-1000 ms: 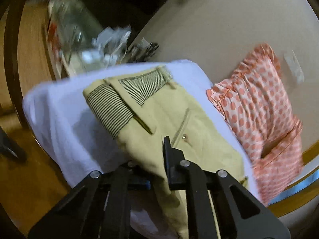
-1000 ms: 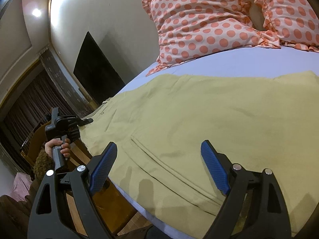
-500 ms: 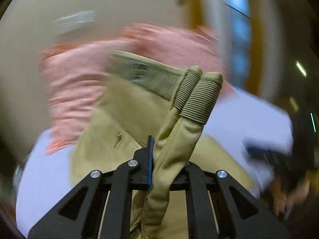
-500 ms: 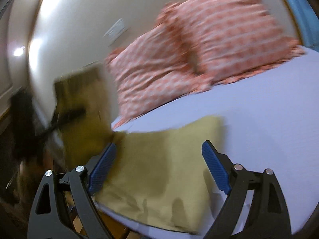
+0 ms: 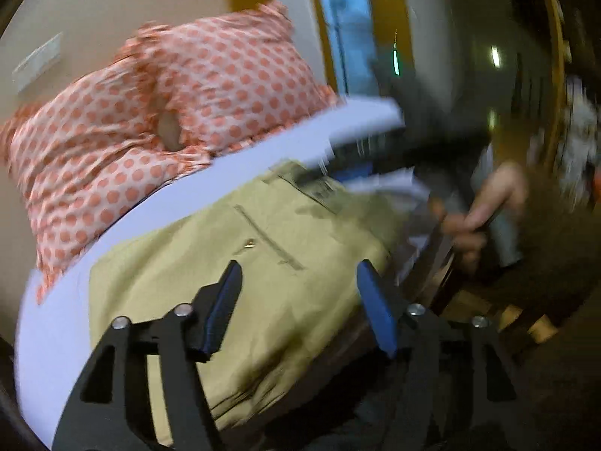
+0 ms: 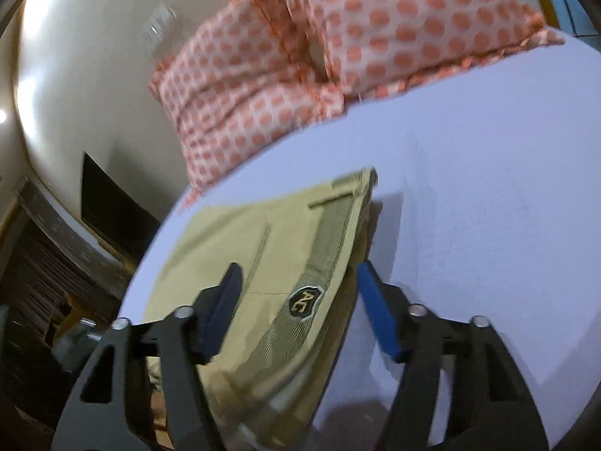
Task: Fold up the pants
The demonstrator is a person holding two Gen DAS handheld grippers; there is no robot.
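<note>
Right now the pants [image 5: 285, 263] lie folded on the near left corner of the bed [image 6: 488, 195], khaki cloth doubled over with the striped waistband [image 6: 334, 259] and a small badge [image 6: 305, 300] facing up. Both claws hover just above them. The left gripper [image 5: 296, 293] has its blue fingers spread apart, holding nothing. The right gripper [image 6: 296, 293] is likewise spread wide, its fingers straddling the waistband without clamping it. A hand [image 5: 477, 206], blurred, holds the other tool at the bed's right edge. Two spotted pillows [image 6: 338, 56] lean against the far wall.
</note>
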